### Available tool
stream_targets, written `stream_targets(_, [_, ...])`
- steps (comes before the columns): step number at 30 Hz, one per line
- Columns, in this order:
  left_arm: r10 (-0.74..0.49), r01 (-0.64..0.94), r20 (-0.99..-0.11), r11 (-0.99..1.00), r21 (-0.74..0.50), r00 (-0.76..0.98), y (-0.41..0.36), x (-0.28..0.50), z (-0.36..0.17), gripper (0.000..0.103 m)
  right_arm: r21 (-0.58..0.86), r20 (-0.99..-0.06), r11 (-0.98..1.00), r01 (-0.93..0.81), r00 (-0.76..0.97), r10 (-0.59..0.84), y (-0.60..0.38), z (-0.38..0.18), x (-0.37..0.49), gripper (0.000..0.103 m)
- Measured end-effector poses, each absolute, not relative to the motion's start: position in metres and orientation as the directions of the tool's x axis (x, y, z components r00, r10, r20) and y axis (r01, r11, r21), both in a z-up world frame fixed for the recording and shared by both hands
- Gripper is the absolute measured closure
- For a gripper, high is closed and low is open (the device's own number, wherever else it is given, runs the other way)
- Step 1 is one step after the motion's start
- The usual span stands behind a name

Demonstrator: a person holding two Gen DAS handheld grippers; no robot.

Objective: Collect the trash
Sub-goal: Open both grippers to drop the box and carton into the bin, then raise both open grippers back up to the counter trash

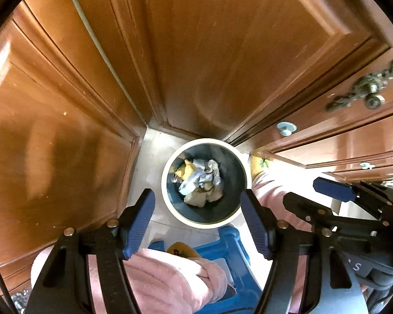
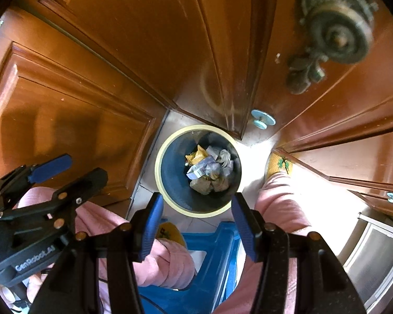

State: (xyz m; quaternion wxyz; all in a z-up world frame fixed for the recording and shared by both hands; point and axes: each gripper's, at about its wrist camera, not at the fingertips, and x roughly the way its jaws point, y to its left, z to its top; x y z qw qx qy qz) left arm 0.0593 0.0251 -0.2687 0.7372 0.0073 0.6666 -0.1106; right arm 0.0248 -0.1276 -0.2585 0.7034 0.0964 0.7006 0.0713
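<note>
The left gripper (image 1: 197,222) points straight down with its blue pads spread and nothing between them. In the left wrist view the right gripper (image 1: 325,196) shows at the right edge, also parted and empty; in its own view the right gripper (image 2: 196,222) frames the same target. Just above the fingertips, at centre frame in both views, stands the trash bin (image 1: 167,162), round, cream-rimmed, its opening facing up toward both tools. Crumpled trash (image 1: 200,180) lies at its bottom, well below the pads. The bin sits on pale floor in a corner of wooden doors (image 1: 65,104). Pink-clad legs (image 1: 170,274) and a blue stool (image 1: 222,246) fill the lower frame. Neither gripper looks clearly nearer; both hover directly over the opening.
</note>
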Motion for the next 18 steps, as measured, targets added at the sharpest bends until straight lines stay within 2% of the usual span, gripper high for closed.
stream_targets(5, [-0.161, 0.198, -0.976, 0.971, -0.131, 0.144, 0.021, 0.054, -0.23, 0.037, 0.236, -0.97, 0.972, 0.014, 0.067, 0.235, -0.128, -0.224, 0.023, 0.049])
stream_targets(18, [-0.229, 0.301, -0.913, 0.945, -0.126, 0.338, 0.03, 0.051, -0.094, 0.036, 0.251, -0.922, 0.967, -0.049, 0.292, 0.254, -0.133, -0.091, 0.012, 0.049])
